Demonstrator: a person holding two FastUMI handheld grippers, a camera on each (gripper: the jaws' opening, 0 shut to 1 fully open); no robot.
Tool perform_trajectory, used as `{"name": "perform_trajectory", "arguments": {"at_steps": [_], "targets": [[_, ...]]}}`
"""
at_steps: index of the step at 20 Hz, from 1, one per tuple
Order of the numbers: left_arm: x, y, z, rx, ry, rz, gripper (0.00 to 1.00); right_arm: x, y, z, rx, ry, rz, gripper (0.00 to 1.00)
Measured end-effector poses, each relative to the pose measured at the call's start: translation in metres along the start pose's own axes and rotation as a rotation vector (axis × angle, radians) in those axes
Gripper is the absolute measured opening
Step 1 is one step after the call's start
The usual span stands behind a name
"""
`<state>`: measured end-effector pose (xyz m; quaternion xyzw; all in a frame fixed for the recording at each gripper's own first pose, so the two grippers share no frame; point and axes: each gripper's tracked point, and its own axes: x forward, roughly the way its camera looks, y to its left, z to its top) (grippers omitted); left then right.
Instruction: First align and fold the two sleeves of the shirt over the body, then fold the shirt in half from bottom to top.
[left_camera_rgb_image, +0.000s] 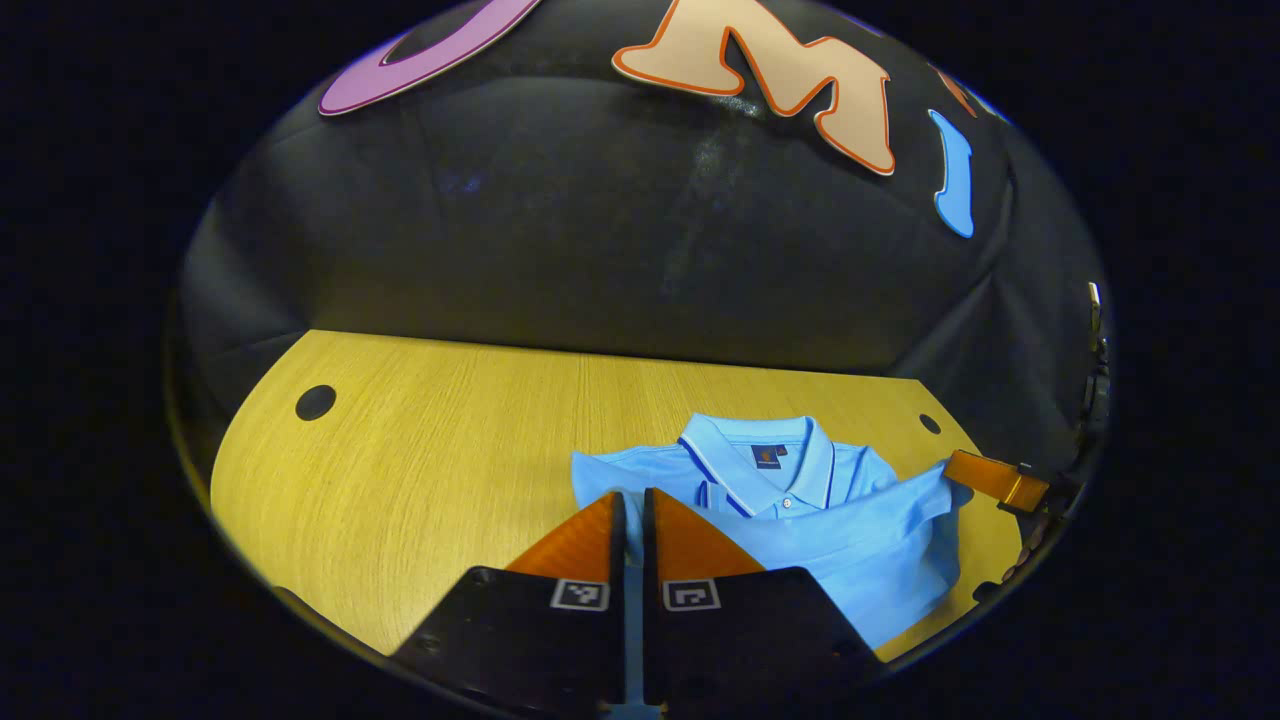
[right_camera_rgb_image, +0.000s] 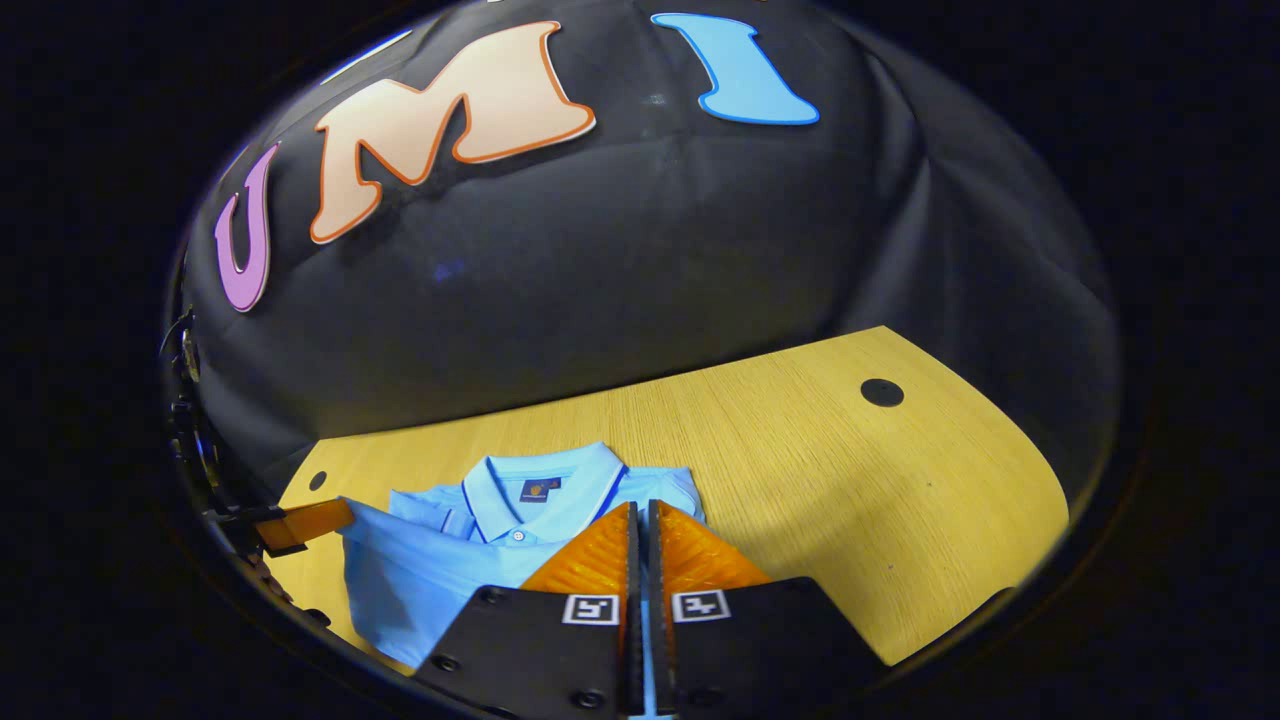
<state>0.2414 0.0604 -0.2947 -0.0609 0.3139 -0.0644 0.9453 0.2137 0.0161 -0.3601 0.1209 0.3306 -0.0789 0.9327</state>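
Note:
A light blue polo shirt (left_camera_rgb_image: 850, 540) lies on the wooden table (left_camera_rgb_image: 420, 450), collar toward the far wall. Its lower part is doubled up over the body, and the folded edge runs just below the collar (left_camera_rgb_image: 770, 465). My left gripper (left_camera_rgb_image: 632, 495) is shut on the shirt at its left side, with blue cloth showing between the fingers. My right gripper (right_camera_rgb_image: 641, 505) is likewise shut on the shirt (right_camera_rgb_image: 420, 570) at its right side. Each gripper appears in the other's view at the raised cloth's corner: the right gripper (left_camera_rgb_image: 995, 480) and the left gripper (right_camera_rgb_image: 300, 525).
Black cloth walls close the booth behind the table (right_camera_rgb_image: 850, 470). Round cable holes sit near the table's far corners: one hole (left_camera_rgb_image: 315, 402) and another hole (right_camera_rgb_image: 882, 392). Bare wood stretches to either side of the shirt.

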Motion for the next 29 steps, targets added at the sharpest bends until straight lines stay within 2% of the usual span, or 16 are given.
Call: {"name": "perform_trajectory", "arguments": {"at_steps": [1, 3, 4, 6, 7, 11, 12, 13, 17, 19, 20, 23, 25, 26, 27, 29], "targets": [[0.001, 0.000, 0.002, -0.015, -0.015, 0.003, 0.19, 0.000, 0.004, 0.001, -0.004, -0.011, 0.011, 0.29], [-0.015, 0.003, 0.010, -0.021, -0.052, 0.036, 1.00, -0.012, 0.001, 0.012, -0.033, -0.050, 0.002, 0.76], [-0.019, 0.003, 0.016, -0.015, -0.077, 0.047, 0.96, -0.014, 0.003, 0.010, -0.049, -0.071, -0.005, 1.00], [-0.043, 0.003, 0.024, 0.011, -0.121, 0.075, 0.96, -0.037, 0.007, 0.019, -0.068, -0.115, 0.001, 0.94], [-0.058, -0.001, 0.027, 0.023, -0.140, 0.076, 0.97, -0.052, 0.007, 0.024, -0.081, -0.137, 0.004, 0.98], [-0.121, -0.018, 0.035, 0.035, -0.223, 0.072, 0.96, -0.115, 0.015, 0.042, -0.142, -0.246, 0.045, 0.98], [-0.137, -0.019, 0.033, 0.041, -0.240, 0.072, 0.96, -0.131, 0.014, 0.043, -0.167, -0.262, 0.052, 0.94], [-0.153, -0.022, 0.035, 0.049, -0.260, 0.076, 0.96, -0.148, 0.014, 0.045, -0.181, -0.274, 0.061, 0.98], [-0.219, -0.037, 0.037, 0.077, -0.341, 0.077, 0.96, -0.218, 0.015, 0.058, -0.196, -0.370, 0.102, 0.98], [-0.246, -0.045, 0.033, 0.096, -0.375, 0.078, 0.95, -0.247, 0.013, 0.051, -0.200, -0.388, 0.112, 0.94], [-0.260, -0.047, 0.029, 0.111, -0.389, 0.080, 0.96, -0.260, 0.014, 0.048, -0.193, -0.393, 0.120, 0.98], [-0.294, -0.055, 0.019, 0.138, -0.425, 0.083, 0.95, -0.294, 0.013, 0.040, -0.167, -0.417, 0.132, 0.98], [-0.309, -0.064, 0.011, 0.129, -0.433, 0.069, 0.95, -0.312, 0.020, 0.026, -0.164, -0.403, 0.160, 0.98], [-0.314, -0.068, 0.011, 0.127, -0.437, 0.066, 0.95, -0.318, 0.021, 0.025, -0.165, -0.404, 0.165, 0.94], [-0.320, -0.069, 0.011, 0.129, -0.444, 0.067, 0.95, -0.325, 0.023, 0.025, -0.166, -0.414, 0.172, 0.98], [-0.331, -0.070, 0.014, 0.133, -0.461, 0.073, 0.95, -0.335, 0.027, 0.027, -0.175, -0.427, 0.183, 0.98]]}}
